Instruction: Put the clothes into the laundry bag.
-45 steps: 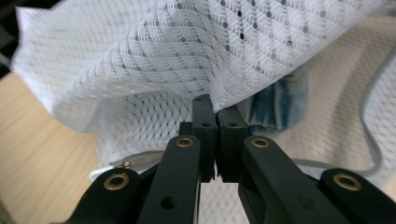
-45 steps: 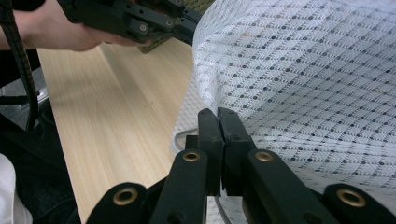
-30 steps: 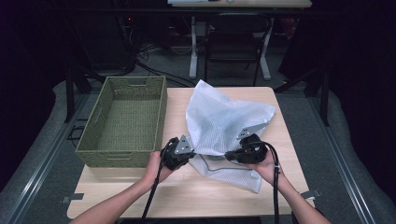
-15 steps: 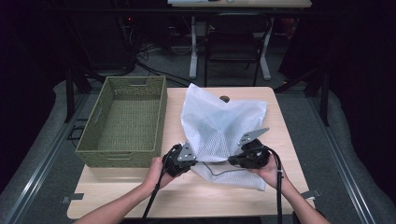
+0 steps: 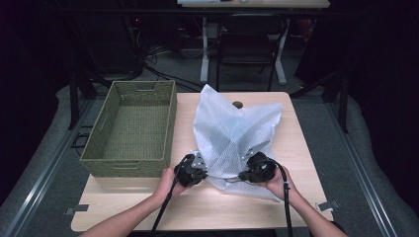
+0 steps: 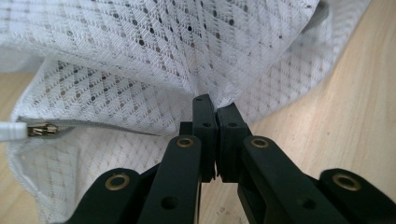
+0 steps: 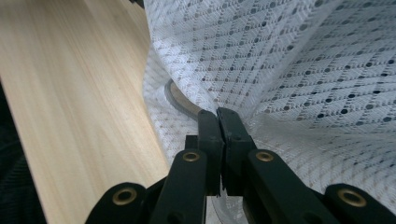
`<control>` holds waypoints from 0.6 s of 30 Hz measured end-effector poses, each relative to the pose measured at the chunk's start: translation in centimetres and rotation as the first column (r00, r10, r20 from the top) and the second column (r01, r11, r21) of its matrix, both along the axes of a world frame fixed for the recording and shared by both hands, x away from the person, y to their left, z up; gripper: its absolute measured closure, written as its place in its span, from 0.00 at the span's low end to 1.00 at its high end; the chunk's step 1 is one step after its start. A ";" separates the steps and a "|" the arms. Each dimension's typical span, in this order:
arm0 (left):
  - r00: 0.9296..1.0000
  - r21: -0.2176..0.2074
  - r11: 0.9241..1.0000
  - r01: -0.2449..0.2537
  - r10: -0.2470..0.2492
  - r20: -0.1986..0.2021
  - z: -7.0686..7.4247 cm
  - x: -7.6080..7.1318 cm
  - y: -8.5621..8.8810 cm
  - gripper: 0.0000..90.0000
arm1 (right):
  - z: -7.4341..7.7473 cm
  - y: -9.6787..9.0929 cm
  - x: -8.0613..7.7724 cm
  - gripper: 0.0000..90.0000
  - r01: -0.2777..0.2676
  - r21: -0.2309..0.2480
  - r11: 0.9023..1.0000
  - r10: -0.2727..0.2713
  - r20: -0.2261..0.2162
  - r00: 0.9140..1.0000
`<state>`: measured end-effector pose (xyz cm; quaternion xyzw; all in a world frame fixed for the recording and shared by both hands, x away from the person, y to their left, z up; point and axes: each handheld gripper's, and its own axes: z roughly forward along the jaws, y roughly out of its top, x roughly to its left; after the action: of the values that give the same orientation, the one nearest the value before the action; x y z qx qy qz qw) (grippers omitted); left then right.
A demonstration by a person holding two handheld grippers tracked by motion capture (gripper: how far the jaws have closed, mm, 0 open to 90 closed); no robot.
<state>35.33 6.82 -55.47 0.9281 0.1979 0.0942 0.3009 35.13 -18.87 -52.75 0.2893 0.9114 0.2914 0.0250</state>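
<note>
1. Item: white perforated mesh laundry bag with a zip, on the light wooden table, just right of the olive-green woven rectangular basket. The near part is lifted by both grippers; the far part stands peaked and crumpled, with its lower folds resting on the table.
2. Left gripper: jaws together, clamped on a pinch of the mesh at the bag's near-left edge. In the left gripper view the fabric gathers straight into the closed tips; a metal zip pull lies off to one side.
3. Right gripper: jaws together, clamped on the mesh at the near-right edge. In the right gripper view the cloth fans out from the tips over bare table.
4. Step in hand, as judged: lowering and spreading the bag flat by its two held points.
5. Handling notes:
   - Keep both clamps firm; thin mesh slips easily.
   - Hold the two grippers level and apart enough to keep the near edge taut.
   - Lower together, so the far folds settle first and no crease is trapped.
   - Keep the cloth away from the basket wall.
   - Watch the zip pull; it could snag the weave.
</note>
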 end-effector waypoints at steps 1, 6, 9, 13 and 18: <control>1.000 0.004 1.000 -0.001 0.001 -0.005 -0.1 0.0 -0.1 0.98 | -0.2 0.2 0.1 0.99 -0.014 -0.014 1.000 0.014 0.003 1.000; 1.000 0.016 1.000 -0.005 0.005 -0.016 -0.2 0.1 -0.2 0.93 | -1.2 0.7 0.5 0.98 -0.012 -0.050 0.999 0.011 -0.014 1.000; 0.999 0.011 1.000 0.005 -0.004 -0.035 0.0 0.2 -0.1 0.81 | -1.5 0.7 0.7 0.94 -0.013 -0.065 0.998 0.012 -0.020 1.000; 0.999 0.002 1.000 -0.006 0.006 -0.053 0.6 0.0 0.1 0.59 | -1.2 0.5 0.7 0.84 -0.019 -0.059 0.998 0.018 -0.021 1.000; 0.999 -0.021 0.999 -0.025 0.025 -0.038 1.6 -0.4 0.7 0.40 | -0.3 -0.2 0.4 0.66 -0.018 -0.012 1.000 0.018 -0.015 1.000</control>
<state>34.96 7.52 -53.87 0.9239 0.2162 0.0782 0.3058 35.55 -19.09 -53.04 0.2833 0.9158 0.2841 0.0175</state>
